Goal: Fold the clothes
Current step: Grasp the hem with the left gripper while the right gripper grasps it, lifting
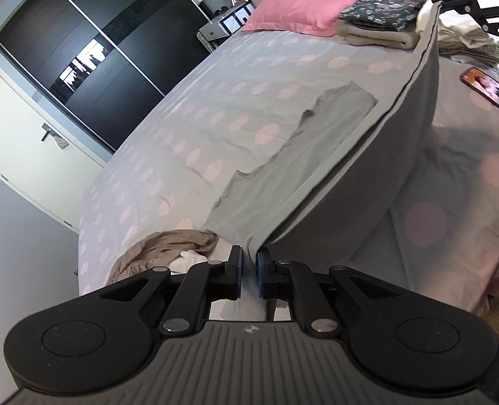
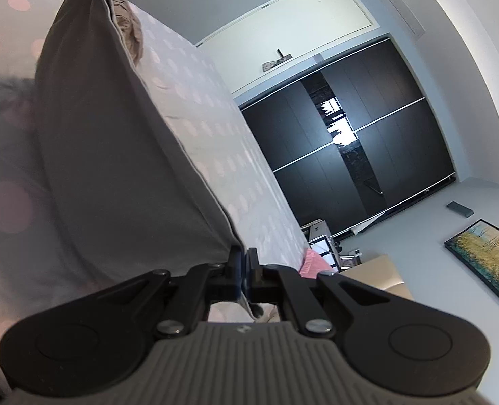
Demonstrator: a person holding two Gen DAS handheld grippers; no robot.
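So both ends of the grey garment (image 1: 411,155) are pinched: left hand-held gripper (image 1: 248,271) clamps one corner, right hand-held gripper (image 2: 243,270) the other. The edge is stretched taut above the bed (image 1: 182,128), probably to line up a clean fold, while the rest trails on the sheet.

The grey garment (image 1: 317,155) is soft matt cloth, kinda smooth with a stitched hem; bed (image 1: 188,108) sheet is dotted cotton-looking cloth, lightly creased; pillow (image 1: 303,6) has a slight sheen; wardrobe (image 1: 90,57) doors look glossy dark; left gripper (image 1: 248,270) is matt black plastic with shiny metal pivots, ribbed grey body; phone (image 1: 489,89) screen is glossy
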